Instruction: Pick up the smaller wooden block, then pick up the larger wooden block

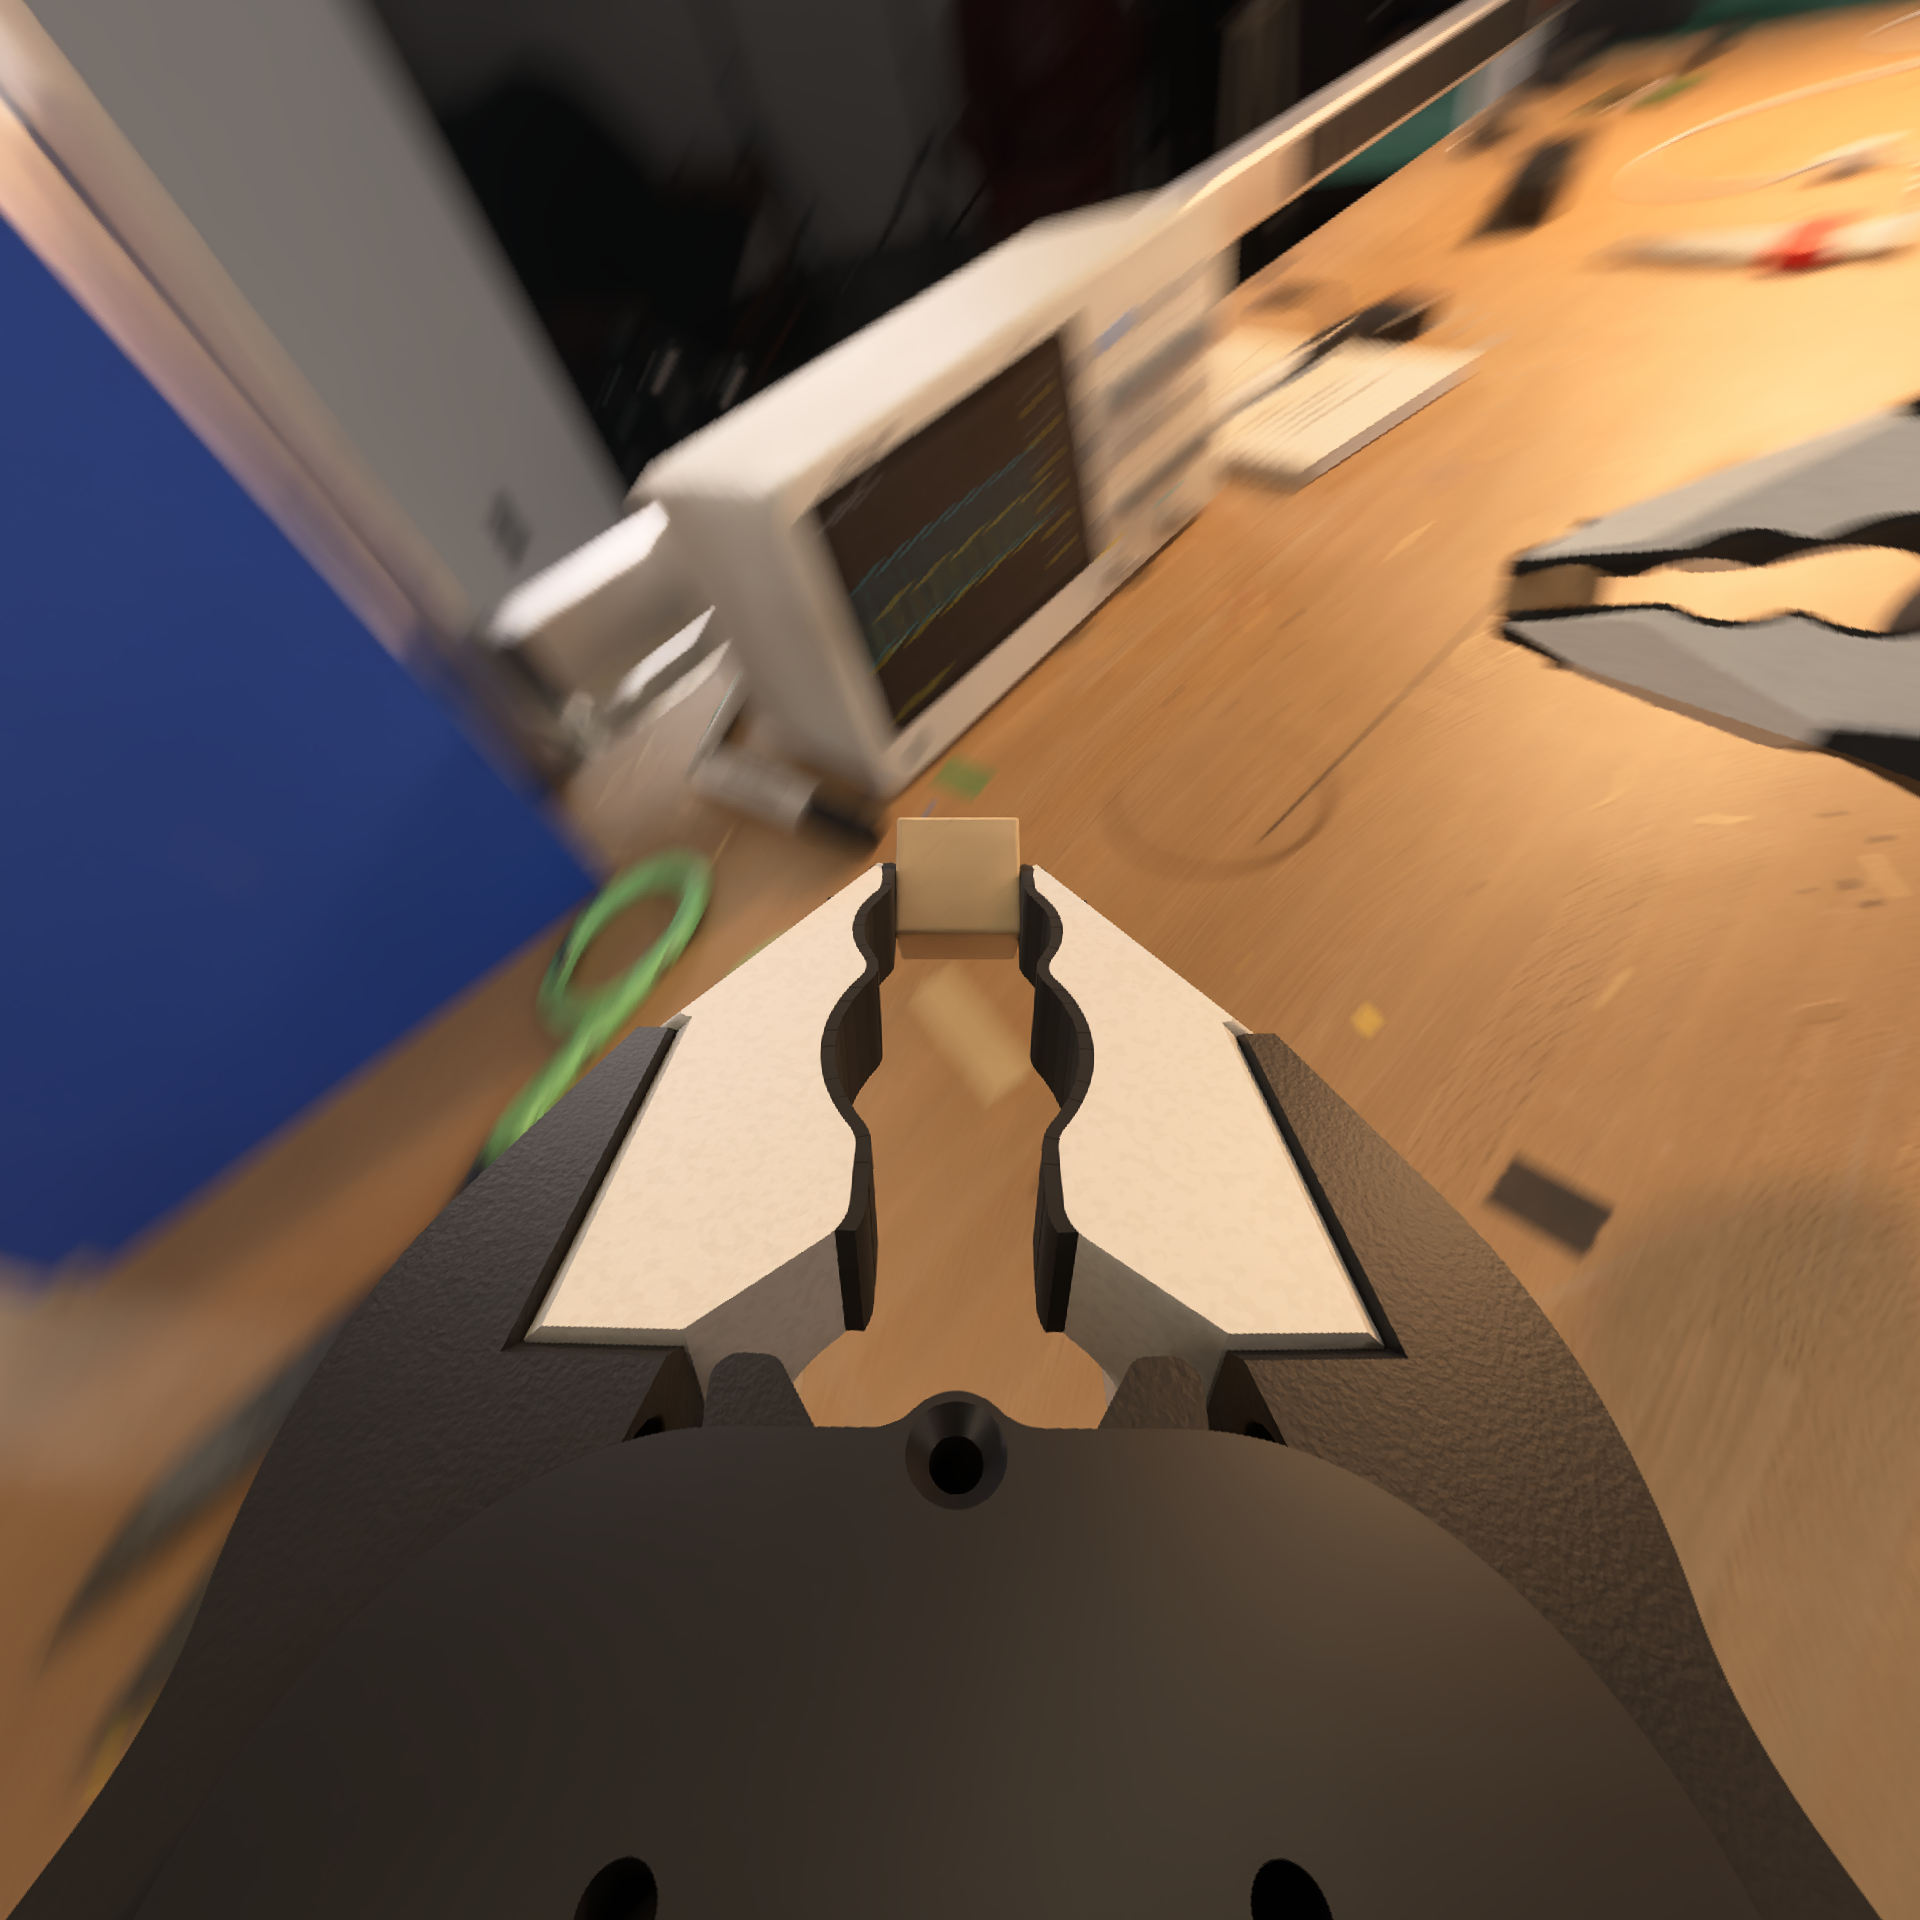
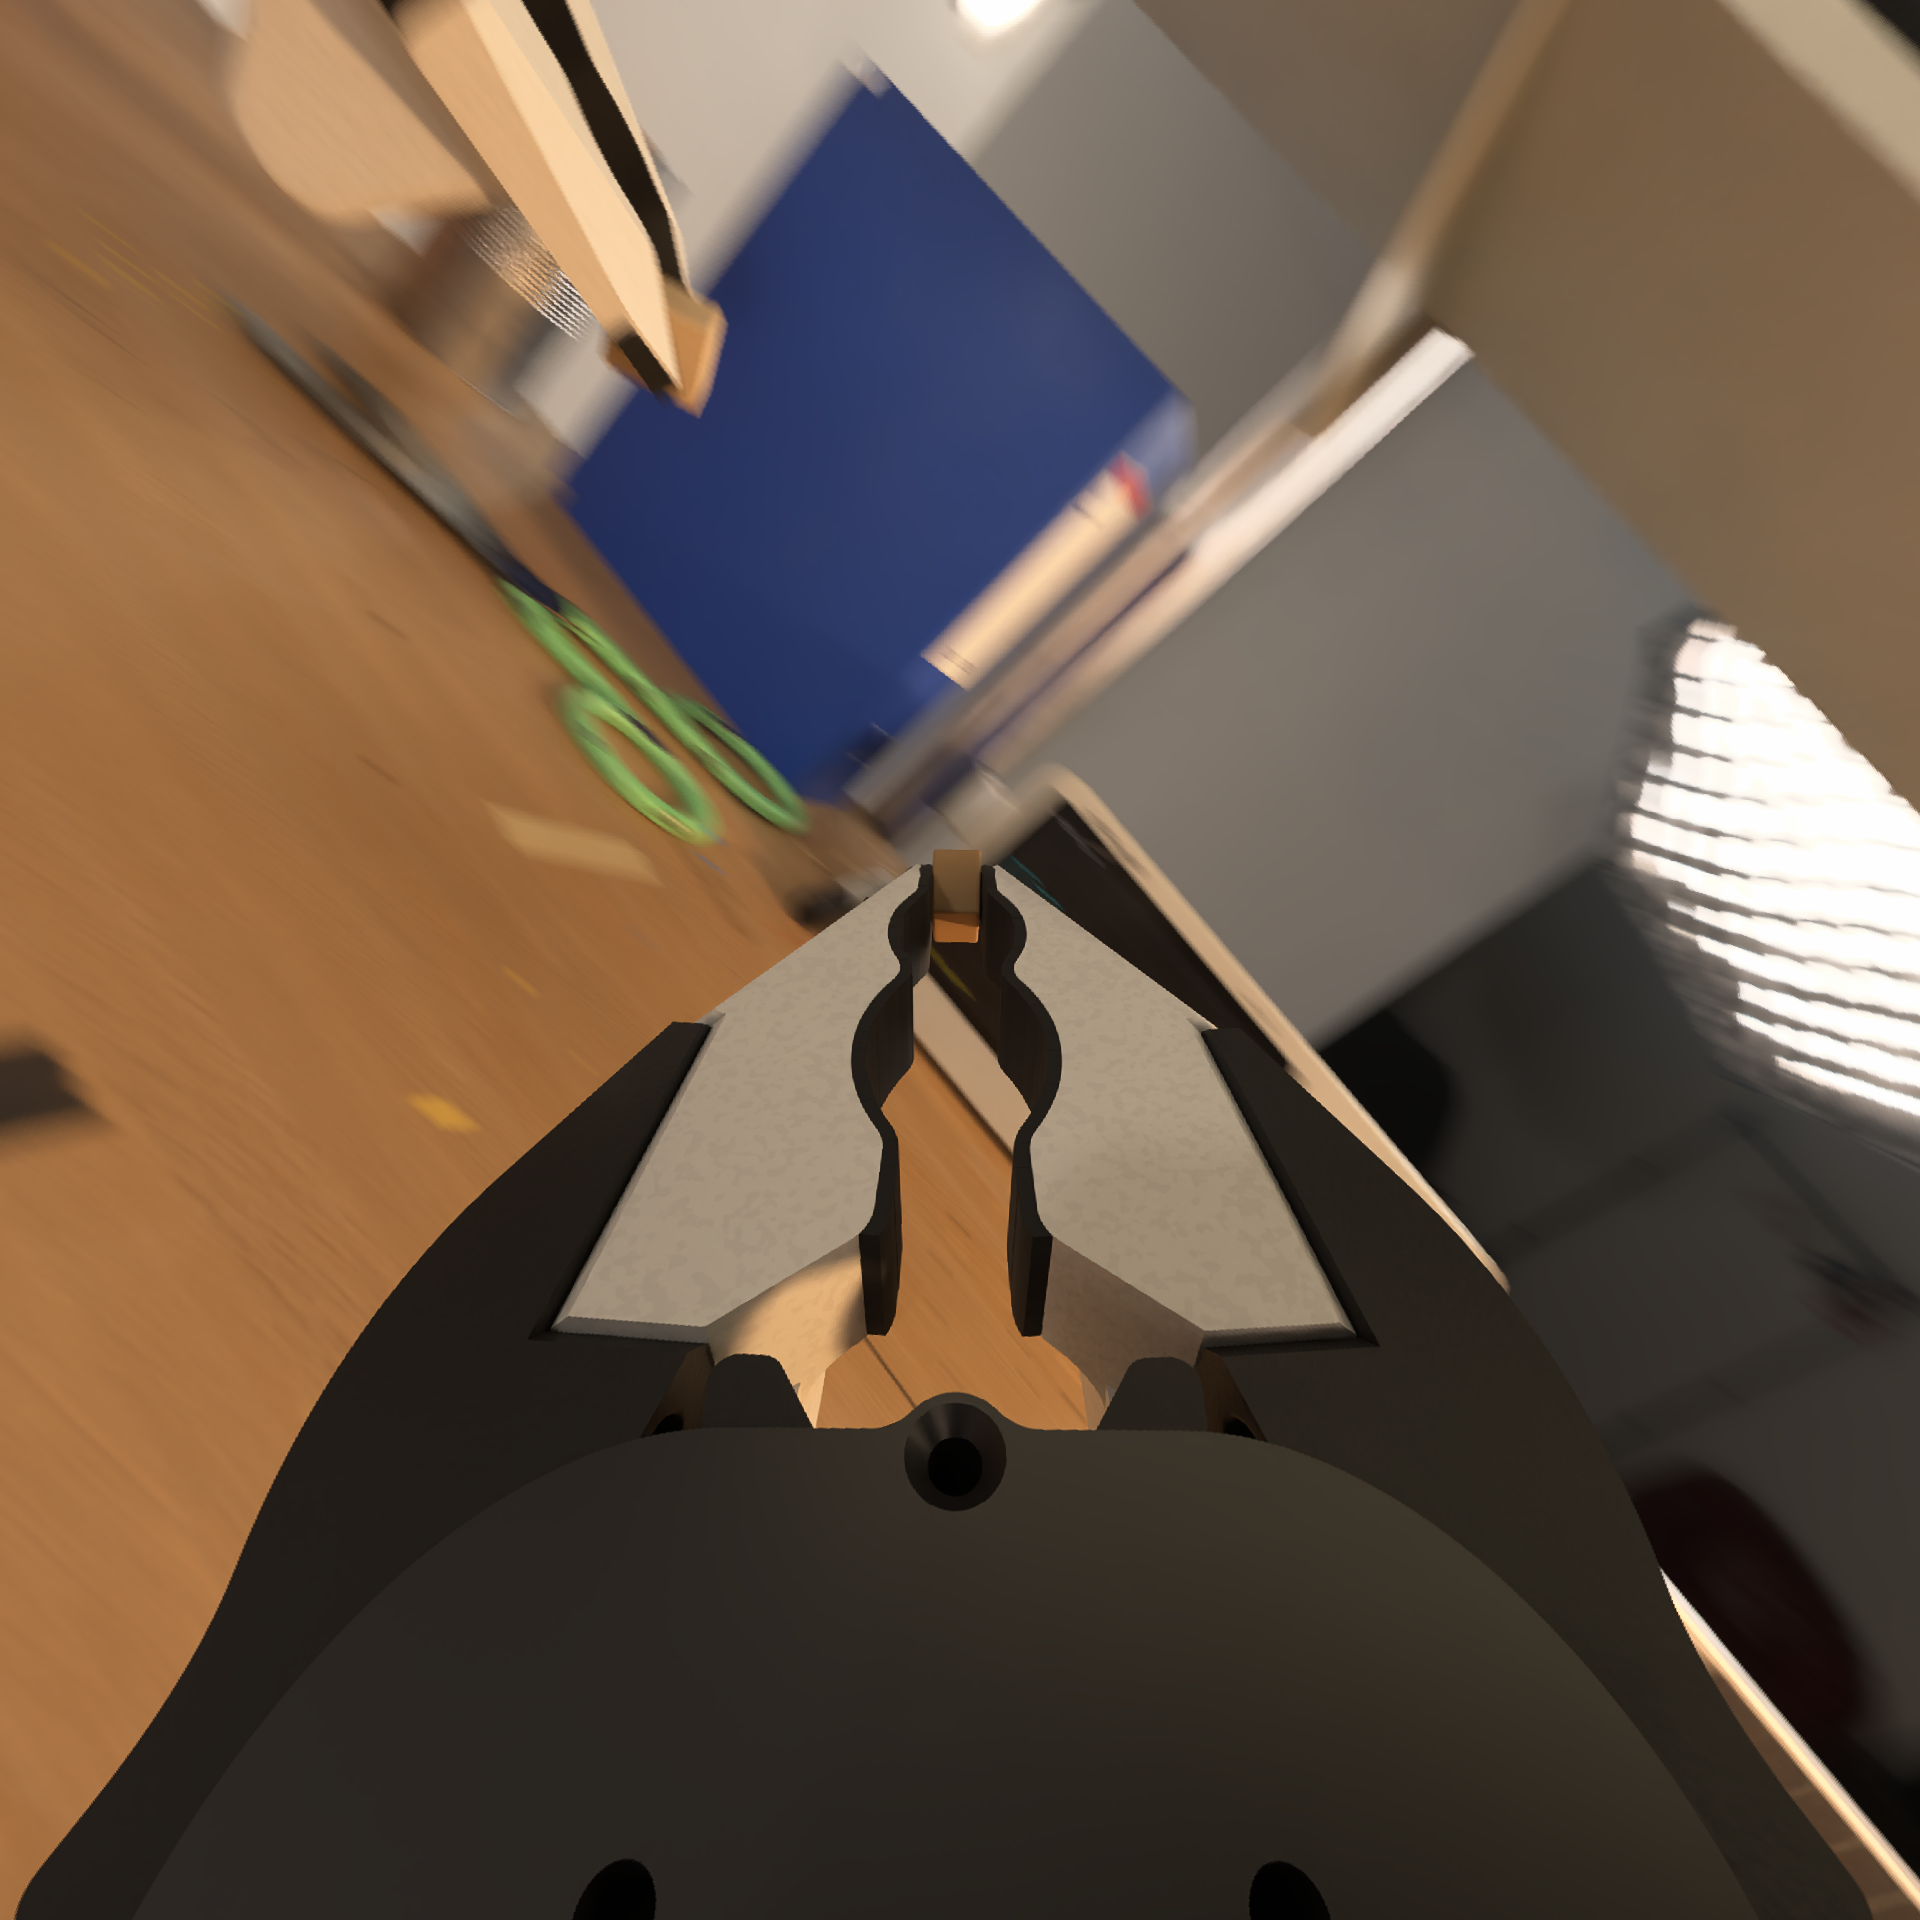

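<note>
left claw [image 1: 957, 899]: I've got it pinching the larger wooden block [image 1: 957, 873] at the tips, clear of the bench.
right claw [image 2: 956, 902]: I've got it pinching the smaller wooden block [image 2: 956, 896], so both picks look done.

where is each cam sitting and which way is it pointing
Left wrist view: on the left gripper, looking along its fingers at the larger wooden block they clamp, over the table.
Right wrist view: on the right gripper, clamping the smaller wooden block.
Shared: the green cable and each other's gripper.
</note>
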`<state>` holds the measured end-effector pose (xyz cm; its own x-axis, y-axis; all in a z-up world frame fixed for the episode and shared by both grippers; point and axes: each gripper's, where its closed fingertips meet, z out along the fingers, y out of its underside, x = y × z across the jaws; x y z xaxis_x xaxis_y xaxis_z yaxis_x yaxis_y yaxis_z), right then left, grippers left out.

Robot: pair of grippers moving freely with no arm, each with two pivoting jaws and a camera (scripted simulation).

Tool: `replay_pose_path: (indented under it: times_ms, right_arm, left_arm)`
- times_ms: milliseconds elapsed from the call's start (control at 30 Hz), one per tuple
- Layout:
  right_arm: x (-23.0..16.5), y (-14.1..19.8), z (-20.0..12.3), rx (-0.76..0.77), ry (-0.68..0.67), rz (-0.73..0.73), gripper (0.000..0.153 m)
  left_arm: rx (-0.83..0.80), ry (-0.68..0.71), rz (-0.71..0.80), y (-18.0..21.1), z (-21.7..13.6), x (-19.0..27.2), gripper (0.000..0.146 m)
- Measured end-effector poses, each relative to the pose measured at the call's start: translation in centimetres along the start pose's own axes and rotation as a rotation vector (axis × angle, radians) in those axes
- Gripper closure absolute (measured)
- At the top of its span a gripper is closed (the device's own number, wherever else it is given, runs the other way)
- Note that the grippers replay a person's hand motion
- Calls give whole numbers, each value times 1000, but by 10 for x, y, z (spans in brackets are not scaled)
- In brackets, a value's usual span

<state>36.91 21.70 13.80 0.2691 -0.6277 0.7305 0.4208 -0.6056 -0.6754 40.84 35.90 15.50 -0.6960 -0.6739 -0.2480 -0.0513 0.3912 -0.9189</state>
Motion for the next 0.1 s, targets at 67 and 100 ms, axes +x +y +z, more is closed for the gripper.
replay_pose_path:
  times_ms: [67,100]
  right_arm:
    - [-40,-40,31,65,-172,70,145]
    - [-54,-55,44,77,-244,103,145]
  left_arm:
    - [-192,-137,-149,38,-28,-41,123]
    - [-300,-205,-217,56,-39,-56,123]
